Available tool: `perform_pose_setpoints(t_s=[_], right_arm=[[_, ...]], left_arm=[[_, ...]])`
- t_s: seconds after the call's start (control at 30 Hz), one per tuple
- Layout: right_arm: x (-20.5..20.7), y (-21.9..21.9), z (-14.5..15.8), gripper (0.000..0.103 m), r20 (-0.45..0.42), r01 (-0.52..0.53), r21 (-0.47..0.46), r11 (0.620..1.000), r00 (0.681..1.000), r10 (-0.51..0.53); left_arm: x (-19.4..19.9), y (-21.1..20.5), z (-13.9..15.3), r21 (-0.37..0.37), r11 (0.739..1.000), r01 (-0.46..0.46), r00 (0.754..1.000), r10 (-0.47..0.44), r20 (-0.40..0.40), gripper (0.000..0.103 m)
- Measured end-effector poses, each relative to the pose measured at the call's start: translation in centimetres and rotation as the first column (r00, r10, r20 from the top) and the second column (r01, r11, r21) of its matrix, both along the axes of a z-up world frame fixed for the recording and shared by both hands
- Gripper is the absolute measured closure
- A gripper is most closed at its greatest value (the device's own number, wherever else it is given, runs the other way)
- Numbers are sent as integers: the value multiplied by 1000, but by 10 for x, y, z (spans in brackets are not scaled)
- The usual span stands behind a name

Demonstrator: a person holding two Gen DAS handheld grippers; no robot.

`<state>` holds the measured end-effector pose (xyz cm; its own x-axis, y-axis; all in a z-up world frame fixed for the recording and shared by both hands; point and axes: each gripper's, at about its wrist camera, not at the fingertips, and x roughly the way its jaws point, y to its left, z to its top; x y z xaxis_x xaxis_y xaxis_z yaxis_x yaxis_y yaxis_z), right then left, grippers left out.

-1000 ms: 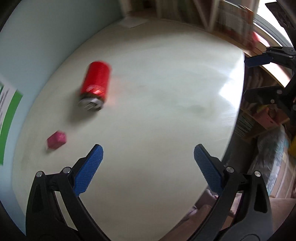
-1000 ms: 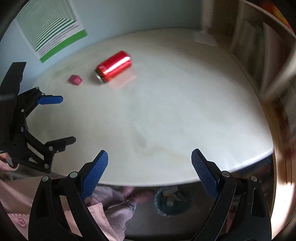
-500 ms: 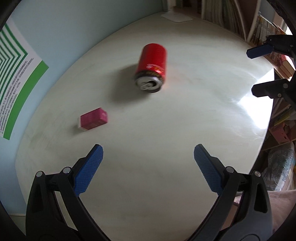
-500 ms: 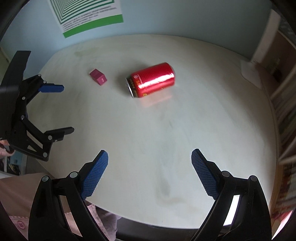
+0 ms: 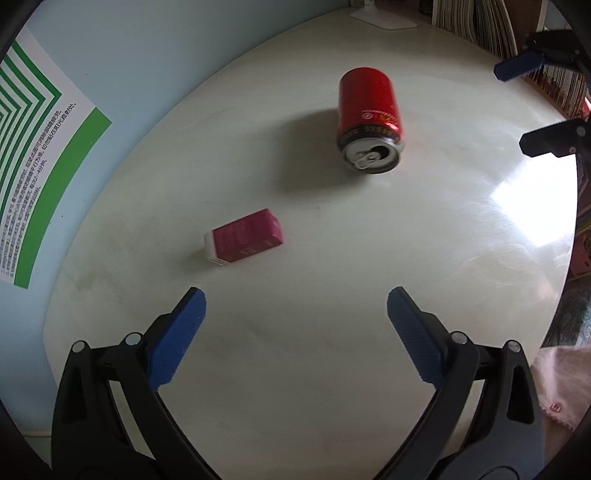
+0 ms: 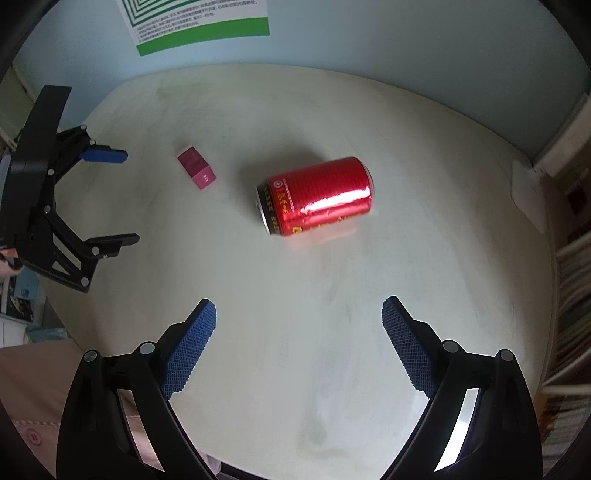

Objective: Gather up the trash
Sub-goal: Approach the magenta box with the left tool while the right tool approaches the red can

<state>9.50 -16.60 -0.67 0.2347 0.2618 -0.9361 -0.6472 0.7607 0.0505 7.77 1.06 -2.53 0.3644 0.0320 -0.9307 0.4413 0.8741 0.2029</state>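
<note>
A red drink can [image 5: 369,114] [image 6: 317,195] lies on its side on the round pale table [image 5: 295,369] [image 6: 295,332], its opened top facing the left wrist camera. A small magenta carton [image 5: 243,240] [image 6: 195,171] lies to the can's left. My left gripper [image 5: 295,321] hovers open over the table, the carton just ahead of its left finger. My right gripper [image 6: 299,332] is open too, with the can ahead of it and nothing between its fingers. Each gripper shows at the edge of the other's view: the left gripper [image 6: 110,195], the right gripper [image 5: 528,103].
A green-and-white poster [image 5: 29,147] [image 6: 199,22] hangs on the light blue wall behind the table. Bookshelves [image 5: 498,33] [image 6: 569,332] stand along the right. A white flat object [image 5: 384,18] lies at the table's far edge. Pink clothing [image 5: 561,384] is near the table's edge.
Both grippers have moved in over the table toward the can and carton, which now appear larger and nearer. Both stayed open. The can and carton have not shifted on the table.
</note>
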Motion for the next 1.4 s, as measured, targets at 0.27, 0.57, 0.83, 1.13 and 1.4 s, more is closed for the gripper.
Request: perform_pose_setpoints(t_s=[0.27, 0.57, 0.83, 1.13, 1.4], right_arm=[[24, 16, -7, 12, -21, -32, -30, 999, 999, 31], [45, 23, -19, 12, -77, -4, -5, 1000, 997, 3], [58, 30, -21, 12, -89, -12, -14, 1000, 996, 11], [57, 38, -18, 12, -83, -78, -45, 996, 994, 74], [58, 51, -23, 12, -102, -124, -143, 982, 989, 110]], left_arm=[[21, 18, -12, 25, 1000, 4, 999, -3, -34, 7], [41, 29, -20, -34, 997, -75, 995, 72, -72, 7], [50, 31, -23, -54, 993, -103, 992, 99, -77, 7], [52, 26, -26, 6, 999, -39, 997, 39, -70, 7], [54, 36, -32, 47, 990, 132, 988, -127, -91, 7]])
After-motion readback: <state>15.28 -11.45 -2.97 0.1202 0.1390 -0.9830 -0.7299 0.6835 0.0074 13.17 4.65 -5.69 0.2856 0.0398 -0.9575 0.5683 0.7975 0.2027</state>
